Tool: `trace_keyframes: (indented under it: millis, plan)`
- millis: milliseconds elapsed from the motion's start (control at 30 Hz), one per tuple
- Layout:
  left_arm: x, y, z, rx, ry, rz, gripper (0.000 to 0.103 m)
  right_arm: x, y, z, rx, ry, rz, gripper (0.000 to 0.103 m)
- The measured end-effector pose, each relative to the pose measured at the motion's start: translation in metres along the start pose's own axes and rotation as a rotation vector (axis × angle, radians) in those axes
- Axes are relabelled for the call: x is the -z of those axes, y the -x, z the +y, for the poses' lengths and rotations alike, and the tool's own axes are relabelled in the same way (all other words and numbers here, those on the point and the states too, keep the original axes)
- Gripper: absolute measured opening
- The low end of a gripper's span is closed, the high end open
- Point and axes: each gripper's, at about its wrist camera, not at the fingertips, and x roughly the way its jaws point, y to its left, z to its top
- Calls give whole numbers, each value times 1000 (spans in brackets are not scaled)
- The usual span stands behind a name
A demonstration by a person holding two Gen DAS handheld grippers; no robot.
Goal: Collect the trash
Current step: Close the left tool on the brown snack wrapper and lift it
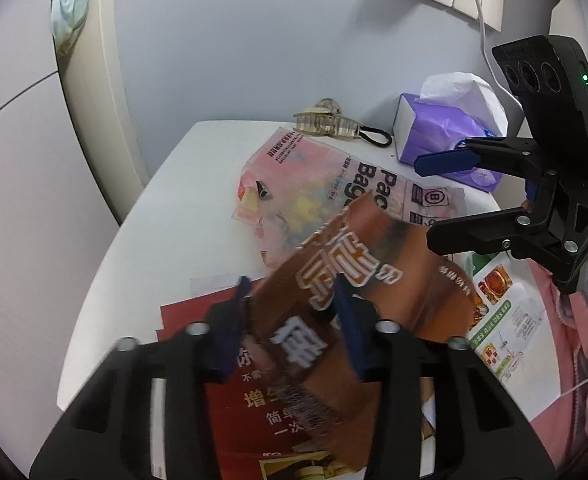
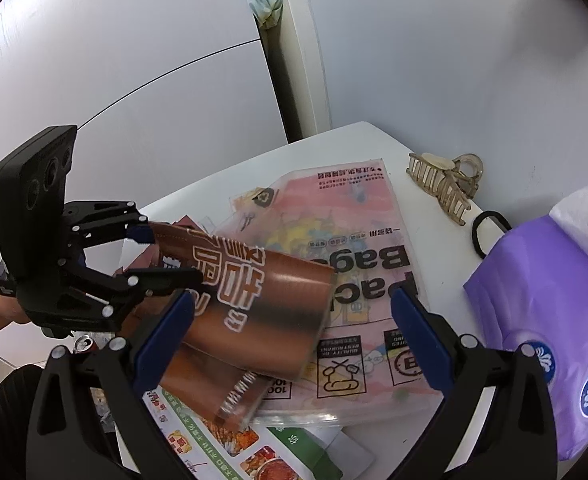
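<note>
A brown snack wrapper (image 1: 358,264) with white lettering lies slanted over the litter on the white table (image 1: 174,208). My left gripper (image 1: 292,284) is shut on its near end, with a blue pad against each side. In the right wrist view the same wrapper (image 2: 262,292) sticks out from the left gripper (image 2: 170,254), blurred and raised off the pile. My right gripper (image 2: 292,300) stands open and wide, its blue pads on either side of the wrapper's free end without touching it. From the left wrist view the right gripper (image 1: 424,202) hangs open at the right.
Under the wrapper lie a pink see-through bag (image 2: 358,224), a red leaflet (image 1: 190,320) and a green-and-white menu sheet (image 2: 222,436). A purple tissue pack (image 2: 542,300), a hair claw (image 2: 442,184) and a black hair tie (image 2: 490,232) sit by the wall.
</note>
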Motion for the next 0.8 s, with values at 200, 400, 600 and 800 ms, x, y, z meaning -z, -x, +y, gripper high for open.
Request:
trace_keyframes:
  millis: [200, 400, 600, 800]
  plan:
    - [1, 8, -2, 9, -3, -25, 10, 1, -2, 1, 5, 2, 5, 96]
    - [-5, 26, -12, 55, -10, -77, 1, 6, 1, -1, -9, -31, -3, 96]
    - [-9, 38, -22, 90, -4, -111, 1, 12, 7, -1, -10, -99, -22, 96]
    - [-10, 55, -25, 114, -7, -145, 1, 19, 13, -10, -39, -194, -28, 96]
